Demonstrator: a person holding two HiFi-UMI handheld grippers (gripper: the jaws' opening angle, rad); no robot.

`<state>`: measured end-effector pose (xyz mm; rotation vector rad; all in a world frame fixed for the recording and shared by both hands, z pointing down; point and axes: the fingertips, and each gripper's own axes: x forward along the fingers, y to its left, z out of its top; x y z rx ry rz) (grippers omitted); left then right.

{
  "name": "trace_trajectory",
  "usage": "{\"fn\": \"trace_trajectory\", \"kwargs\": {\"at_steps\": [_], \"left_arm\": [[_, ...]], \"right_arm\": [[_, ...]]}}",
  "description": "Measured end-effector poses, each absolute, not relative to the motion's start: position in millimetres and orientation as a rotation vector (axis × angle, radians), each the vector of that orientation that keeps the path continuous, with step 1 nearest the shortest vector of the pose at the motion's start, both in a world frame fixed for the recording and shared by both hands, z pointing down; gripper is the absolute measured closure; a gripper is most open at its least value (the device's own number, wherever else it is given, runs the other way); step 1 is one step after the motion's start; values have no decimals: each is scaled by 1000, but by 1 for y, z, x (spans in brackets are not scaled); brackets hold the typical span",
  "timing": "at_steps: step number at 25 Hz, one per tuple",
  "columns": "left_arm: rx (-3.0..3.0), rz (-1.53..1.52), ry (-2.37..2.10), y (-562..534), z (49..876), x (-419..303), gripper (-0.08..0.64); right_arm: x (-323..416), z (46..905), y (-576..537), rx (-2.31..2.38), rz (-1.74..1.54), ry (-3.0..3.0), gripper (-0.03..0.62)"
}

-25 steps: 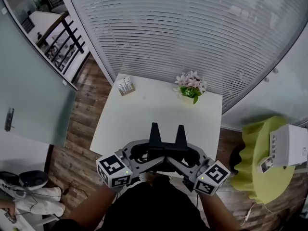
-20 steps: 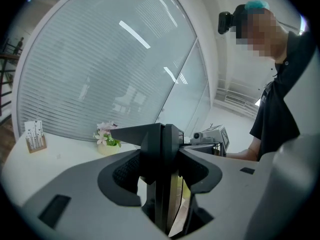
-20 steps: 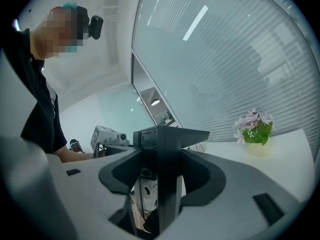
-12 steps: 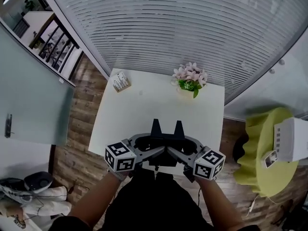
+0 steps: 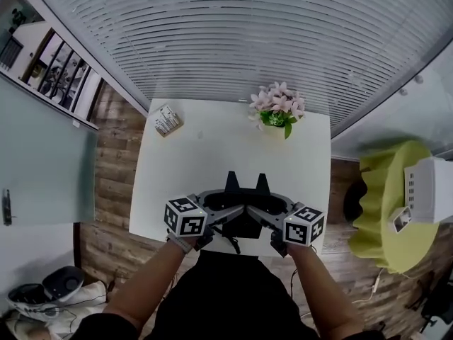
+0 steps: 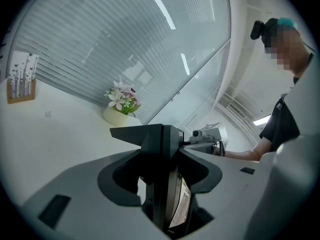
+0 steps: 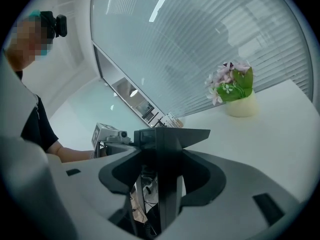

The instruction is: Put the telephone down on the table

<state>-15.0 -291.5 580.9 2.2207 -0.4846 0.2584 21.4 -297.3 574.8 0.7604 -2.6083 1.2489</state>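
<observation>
The jaws of your left gripper (image 6: 161, 134) were pinched on the black telephone (image 5: 245, 225), which stood edge-on between them. The jaws of your right gripper (image 7: 161, 134) were clamped on it the same way from the other side. You held the two grippers tip to tip over the near edge of the white counter (image 5: 205, 168). The telephone sat low between them, and its dark cord (image 5: 228, 244) trailed toward you. Whether the telephone touched the counter I could not tell.

The counter carried a pot of pink flowers (image 5: 277, 113) at its far edge and a small wooden card holder (image 5: 167, 119) at its far left corner. Behind it ran a glass wall (image 5: 368, 83) hung with white horizontal blinds (image 5: 248, 34). The floor (image 5: 113, 176) was wood plank. To your right stood a yellow-green round stand (image 5: 382, 218) carrying a white box (image 5: 430, 190). To your left was a frosted glass panel (image 5: 42, 161).
</observation>
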Motion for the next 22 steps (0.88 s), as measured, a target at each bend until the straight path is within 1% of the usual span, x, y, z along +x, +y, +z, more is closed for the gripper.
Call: {"fn": "trace_trajectory", "kwargs": {"at_steps": [8, 22], "left_arm": [[2186, 288, -425, -307, 609, -17, 328], [2119, 321, -369, -327, 648, -21, 327]], "right_arm": [[17, 610, -308, 805, 1339, -2535, 333], [13, 649, -327, 807, 1396, -2464, 333]]}}
